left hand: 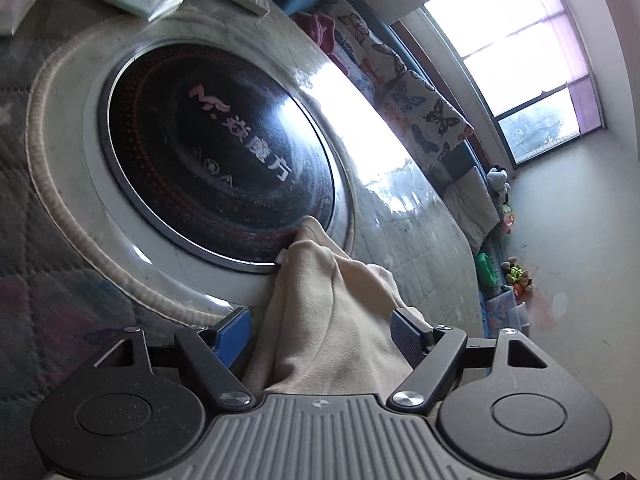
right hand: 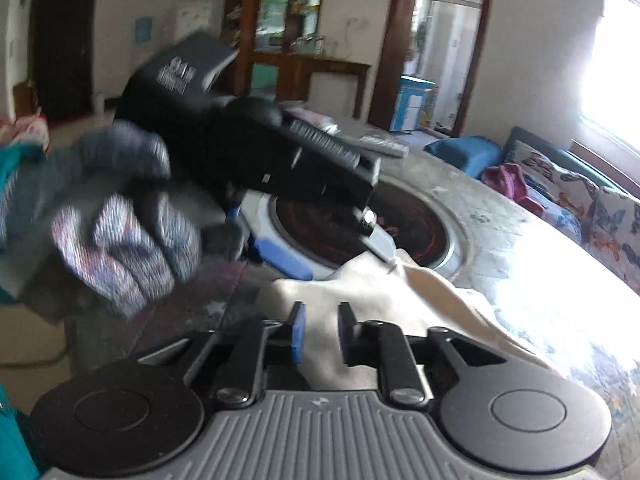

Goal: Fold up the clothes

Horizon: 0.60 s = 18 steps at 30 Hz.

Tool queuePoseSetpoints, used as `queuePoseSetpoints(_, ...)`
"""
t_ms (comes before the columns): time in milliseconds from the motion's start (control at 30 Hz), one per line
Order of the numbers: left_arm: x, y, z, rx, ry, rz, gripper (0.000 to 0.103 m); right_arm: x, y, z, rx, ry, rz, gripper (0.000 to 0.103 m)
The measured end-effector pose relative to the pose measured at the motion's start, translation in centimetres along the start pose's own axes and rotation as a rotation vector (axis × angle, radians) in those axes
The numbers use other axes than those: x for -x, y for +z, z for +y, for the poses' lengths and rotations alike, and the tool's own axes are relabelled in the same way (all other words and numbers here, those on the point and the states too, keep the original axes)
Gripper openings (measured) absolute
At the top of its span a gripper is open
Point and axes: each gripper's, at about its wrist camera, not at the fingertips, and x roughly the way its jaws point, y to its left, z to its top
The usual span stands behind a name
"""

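Currently the beige garment (left hand: 336, 320) lies bunched on the round table (left hand: 420, 240), at 5 o'clock of the black glass hob (left hand: 208, 152), one corner overlapping its rim. Left gripper (left hand: 320, 336): fingers spread wide, cloth between them, pads not pressing. Right gripper (right hand: 322, 334): fingers close together with a narrow gap, cloth under them; can't tell if it's pinched. Gloved left hand (right hand: 116, 240) at 9 o'clock in the right view.

Each camera rides on its own gripper, looking forward and down, close over the table (left hand: 420, 240). Both share the black round plate (left hand: 216, 156) (and the cream cloth (right hand: 360, 292)).
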Motion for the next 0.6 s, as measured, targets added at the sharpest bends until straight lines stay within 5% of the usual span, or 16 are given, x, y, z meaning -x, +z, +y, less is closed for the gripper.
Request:
queuePoseSetpoints(100,0.4,0.1,0.4,0.006,0.003,0.0,0.079,-1.0,-0.1,0.7,0.038,0.018,0.021,0.039)
queuePoseSetpoints(200,0.5,0.2,0.9,0.024,-0.003,0.004,0.08,-2.5,-0.2,2.2,0.116,0.008,0.041,0.041)
queuePoseSetpoints(367,0.5,0.3,1.4,0.055,-0.029,0.016,0.081,-3.7,-0.1,2.6,0.138,-0.035,0.054,0.016)
queuePoseSetpoints(600,-0.9,0.3,1.6,0.142,-0.116,0.055,0.083,-0.1,1.1,0.1,-0.012,-0.018,-0.052,0.012)
